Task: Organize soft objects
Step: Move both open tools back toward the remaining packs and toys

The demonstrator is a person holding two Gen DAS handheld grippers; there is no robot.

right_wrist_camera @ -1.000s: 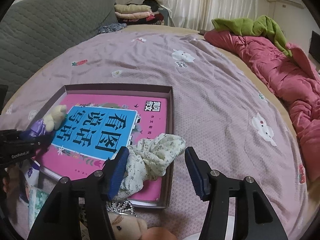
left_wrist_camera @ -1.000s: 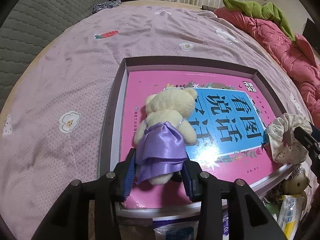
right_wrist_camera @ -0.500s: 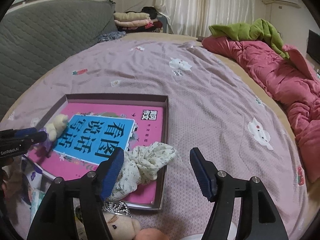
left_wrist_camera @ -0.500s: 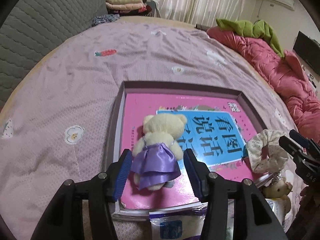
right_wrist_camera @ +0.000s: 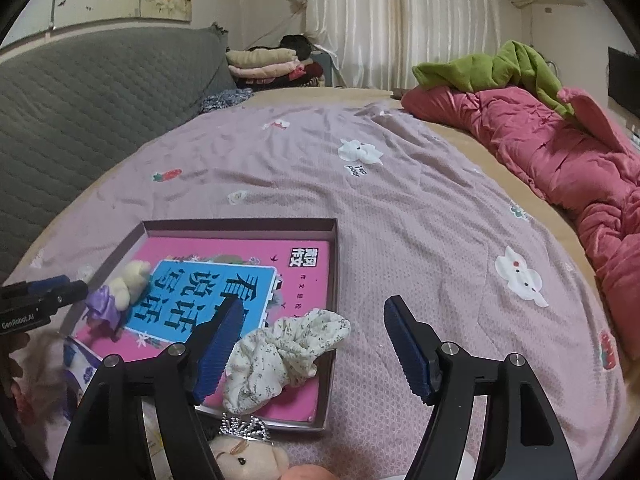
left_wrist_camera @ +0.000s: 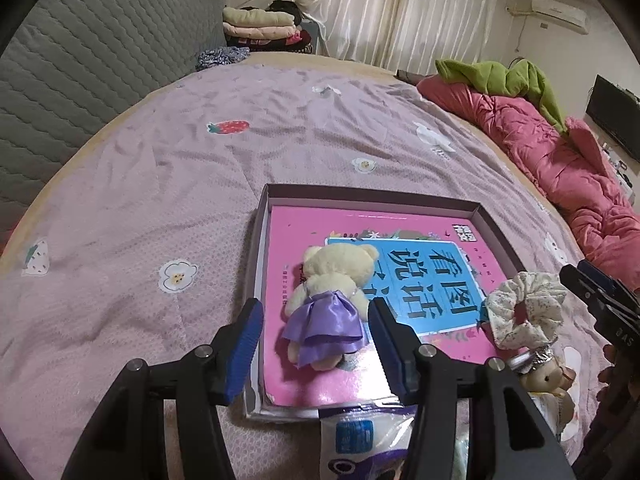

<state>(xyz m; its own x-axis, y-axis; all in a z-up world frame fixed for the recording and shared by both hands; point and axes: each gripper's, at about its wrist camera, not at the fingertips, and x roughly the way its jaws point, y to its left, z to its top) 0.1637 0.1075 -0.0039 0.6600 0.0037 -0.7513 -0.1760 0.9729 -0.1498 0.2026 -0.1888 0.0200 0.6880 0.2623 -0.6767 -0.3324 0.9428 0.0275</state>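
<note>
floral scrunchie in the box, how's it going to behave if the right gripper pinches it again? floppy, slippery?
The scrunchie is bunched, gathered fabric, so it would likely squash flat between the pads and droop. It looks light for its bulk. It lies on a glossy pink book, so a push probably slides it rather than rolls it.

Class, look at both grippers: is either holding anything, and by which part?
Nothing is held. The left gripper stands open around the teddy bear; the right gripper's jaws are opening, clear of the scrunchie.
</note>
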